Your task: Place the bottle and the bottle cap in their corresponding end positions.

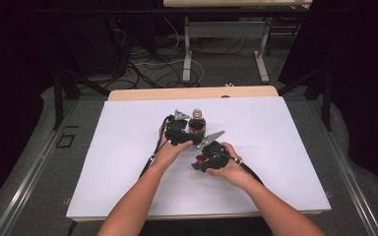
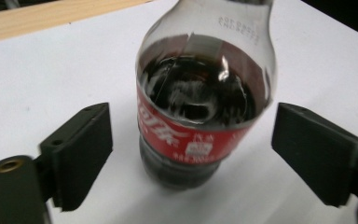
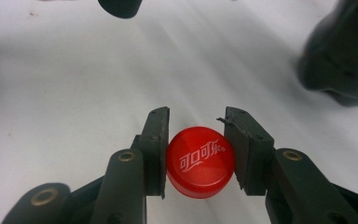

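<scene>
A cola bottle (image 1: 197, 120) with a red label stands upright and uncapped near the middle of the white sheet. My left gripper (image 1: 192, 130) is open around its lower body. In the left gripper view both pads (image 2: 81, 149) stand clear of the bottle (image 2: 205, 107), with a gap on each side. My right gripper (image 1: 203, 160) sits just in front of the bottle, low over the sheet, shut on a red bottle cap (image 3: 200, 161). The cap is pinched by its sides, its printed top facing the camera. The bottle's dark base (image 3: 342, 60) shows at the upper right of the right gripper view.
The white sheet (image 1: 275, 147) covers the table, whose wooden far edge (image 1: 192, 92) shows behind it. Beyond stand table legs and loose cables on a grey floor. Both forearms come in from the bottom edge.
</scene>
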Available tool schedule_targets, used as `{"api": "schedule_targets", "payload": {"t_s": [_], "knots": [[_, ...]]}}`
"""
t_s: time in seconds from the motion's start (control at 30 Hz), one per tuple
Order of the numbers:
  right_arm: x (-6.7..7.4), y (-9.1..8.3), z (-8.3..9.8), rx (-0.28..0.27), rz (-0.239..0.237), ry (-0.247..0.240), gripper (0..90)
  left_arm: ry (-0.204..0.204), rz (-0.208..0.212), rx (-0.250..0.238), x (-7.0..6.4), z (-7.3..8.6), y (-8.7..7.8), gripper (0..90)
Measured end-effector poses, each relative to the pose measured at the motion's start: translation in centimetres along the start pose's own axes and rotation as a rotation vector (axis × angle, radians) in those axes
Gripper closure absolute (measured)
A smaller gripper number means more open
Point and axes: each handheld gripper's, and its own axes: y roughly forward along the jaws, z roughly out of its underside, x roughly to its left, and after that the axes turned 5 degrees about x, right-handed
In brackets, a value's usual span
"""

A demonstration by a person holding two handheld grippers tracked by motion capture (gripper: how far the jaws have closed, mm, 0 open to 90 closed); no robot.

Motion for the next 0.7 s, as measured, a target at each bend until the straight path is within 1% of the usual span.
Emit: {"api": "schedule_targets", "payload": {"t_s": [0.03, 0.07, 0.1, 0.13, 0.17, 0.2, 0.23, 0.27, 0.37, 0.4, 0.47, 0.5, 0.53, 0.57, 0.6, 0.63, 0.7], "knots": [[0.0, 0.3, 0.1, -0.007, -0.005, -0.017, 61.2, -0.002, 0.005, 0.001, 0.0, 0.2, -0.2, 9.1], [0.1, 0.5, 0.3, -0.010, -0.002, -0.020, 61.2, -0.004, 0.009, -0.005, 0.0, 0.4, -0.4, 6.8], [0.1, 0.8, 0.4, -0.019, -0.006, -0.029, 61.2, -0.014, 0.015, -0.008, 0.0, 0.5, -0.6, 4.8], [0.3, 0.9, 0.5, -0.005, -0.003, -0.022, 61.1, -0.016, 0.017, -0.012, -0.1, 0.6, -0.8, 3.0], [0.2, 1.3, 0.6, -0.017, -0.009, -0.054, 61.2, -0.018, 0.022, -0.014, -0.1, 0.8, -1.0, 1.3], [0.3, 1.5, 0.6, -0.014, -0.007, -0.053, 61.2, -0.015, 0.018, -0.007, 0.0, 0.9, -1.3, 0.6], [0.6, 1.6, 0.7, -0.002, 0.000, -0.024, 61.1, -0.024, 0.024, -0.018, 0.0, 1.0, -1.5, 0.6], [0.6, 1.8, 0.7, -0.010, -0.004, -0.048, 61.1, -0.028, 0.024, -0.020, 0.1, 1.2, -1.6, 0.6], [0.8, 2.1, 0.7, -0.010, 0.003, -0.042, 61.1, -0.032, 0.028, -0.014, 0.3, 1.7, -2.0, 0.6], [0.8, 2.2, 0.6, -0.011, 0.006, -0.041, 61.1, -0.031, 0.027, -0.004, 0.3, 1.9, -2.2, 0.6], [0.7, 2.4, 0.7, -0.007, -0.001, -0.055, 60.9, -0.044, 0.027, -0.007, 0.4, 2.3, -2.3, 0.6], [0.6, 2.4, 0.7, -0.005, 0.006, -0.057, 60.8, -0.041, 0.026, -0.004, 0.6, 2.4, -2.4, 0.6], [0.7, 2.4, 0.7, 0.006, 0.000, -0.032, 59.9, -0.041, 0.025, -0.002, 0.7, 2.6, -2.6, 0.6], [0.6, 2.4, 0.7, -0.004, 0.004, -0.035, 55.2, -0.040, 0.025, -0.003, 0.8, 2.7, -2.7, 0.6], [0.5, 2.4, 0.7, -0.005, 0.001, -0.027, 51.3, -0.059, 0.027, -0.009, 0.7, 2.9, -2.7, 0.7], [0.5, 2.3, 0.7, -0.005, -0.002, -0.004, 47.2, -0.060, 0.027, -0.007, 0.9, 3.0, -2.9, 0.7], [0.3, 2.1, 0.7, -0.034, -0.007, -0.003, 41.4, -0.069, 0.027, -0.012, 1.0, 3.3, -3.2, 0.7]]}}
